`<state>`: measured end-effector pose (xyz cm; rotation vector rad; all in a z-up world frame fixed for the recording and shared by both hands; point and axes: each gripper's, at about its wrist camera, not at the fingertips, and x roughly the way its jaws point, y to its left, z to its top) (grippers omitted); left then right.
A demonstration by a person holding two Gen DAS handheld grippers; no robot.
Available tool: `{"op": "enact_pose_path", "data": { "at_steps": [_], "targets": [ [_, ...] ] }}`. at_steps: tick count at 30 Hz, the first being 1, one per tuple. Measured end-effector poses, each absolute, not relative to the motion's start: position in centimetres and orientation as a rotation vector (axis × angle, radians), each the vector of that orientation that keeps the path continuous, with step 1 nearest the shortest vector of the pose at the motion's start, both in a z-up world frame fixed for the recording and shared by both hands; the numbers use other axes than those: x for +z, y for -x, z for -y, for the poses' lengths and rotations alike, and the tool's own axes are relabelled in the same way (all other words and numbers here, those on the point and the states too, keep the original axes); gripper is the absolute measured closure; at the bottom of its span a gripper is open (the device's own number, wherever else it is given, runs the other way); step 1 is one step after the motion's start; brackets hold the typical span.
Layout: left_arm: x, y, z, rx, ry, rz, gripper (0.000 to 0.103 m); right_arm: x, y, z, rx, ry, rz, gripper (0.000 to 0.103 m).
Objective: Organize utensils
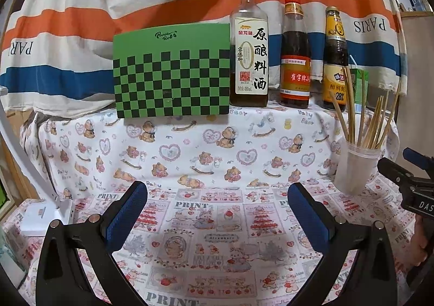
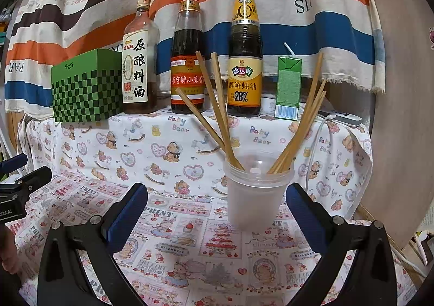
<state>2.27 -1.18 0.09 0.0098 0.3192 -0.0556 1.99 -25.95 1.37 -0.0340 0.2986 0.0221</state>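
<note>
A translucent plastic cup (image 2: 255, 197) stands upright on the printed tablecloth and holds several wooden chopsticks (image 2: 219, 116), fanned to both sides. My right gripper (image 2: 217, 203) is open and empty, with the cup just ahead of its fingers, slightly right of centre. My left gripper (image 1: 217, 203) is open and empty over bare cloth. In the left wrist view the cup (image 1: 355, 167) with its chopsticks (image 1: 363, 121) stands to the right, next to the right gripper's body (image 1: 415, 186).
At the table's back stand a green checkered box (image 1: 172, 72), a cooking wine bottle (image 1: 249, 56), a sesame oil bottle (image 1: 295, 59), an oyster sauce bottle (image 1: 335, 67) and a green drink carton (image 2: 288, 89). A striped cloth hangs behind. A white box (image 1: 46, 216) lies at left.
</note>
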Motion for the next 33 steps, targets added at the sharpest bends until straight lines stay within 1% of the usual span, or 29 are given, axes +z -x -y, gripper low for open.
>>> {"op": "enact_pose_path", "data": {
  "at_steps": [33],
  "targets": [
    [0.07,-2.32,1.24,-0.043,-0.015,-0.320,0.000,1.39,-2.13,26.11,0.011,0.026,-0.303,0.000]
  ]
}}
